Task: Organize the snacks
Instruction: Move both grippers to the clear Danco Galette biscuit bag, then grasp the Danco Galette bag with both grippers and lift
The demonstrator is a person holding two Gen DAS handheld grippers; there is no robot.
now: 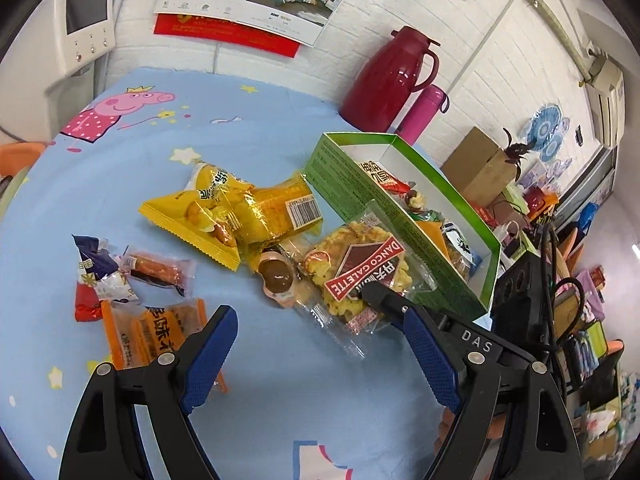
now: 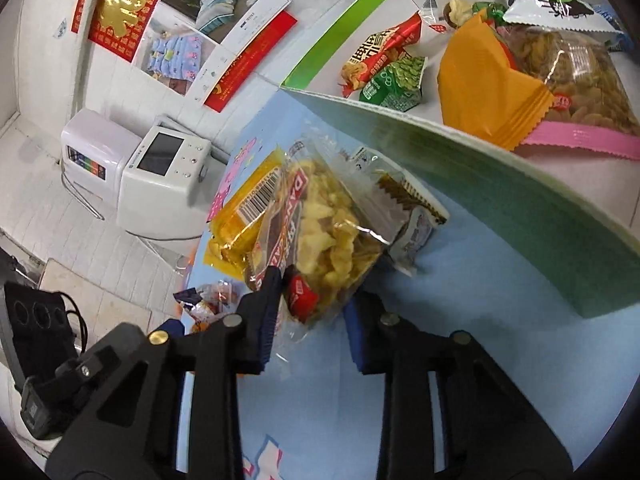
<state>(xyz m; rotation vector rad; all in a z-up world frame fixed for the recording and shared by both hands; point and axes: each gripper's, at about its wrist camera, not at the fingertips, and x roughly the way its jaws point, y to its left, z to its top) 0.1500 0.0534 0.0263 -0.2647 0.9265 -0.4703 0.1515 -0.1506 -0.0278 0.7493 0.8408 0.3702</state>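
A clear galette packet (image 1: pixel 360 268) (image 2: pixel 320 232) with a red-brown label sits tilted beside the green box (image 1: pixel 360 192) (image 2: pixel 480 208). My right gripper (image 2: pixel 316 312) is shut on its near end, and that gripper's black tip (image 1: pixel 384 298) shows in the left wrist view. My left gripper (image 1: pixel 320 344) is open above the blue cloth, holding nothing. Loose snacks lie ahead of it: a yellow packet (image 1: pixel 192 216), a barcoded yellow packet (image 1: pixel 280 208) (image 2: pixel 244 208), a wrapped chocolate ball (image 1: pixel 276 276), a sausage (image 1: pixel 156 270) and an orange packet (image 1: pixel 156 332). Several snacks lie inside the box.
A red thermos jug (image 1: pixel 392 80) and a pink bottle (image 1: pixel 424 112) stand by the brick wall behind the box. A cardboard box (image 1: pixel 480 164) and clutter lie to the right. A white device (image 1: pixel 86 20) (image 2: pixel 160 184) stands at the table's far left.
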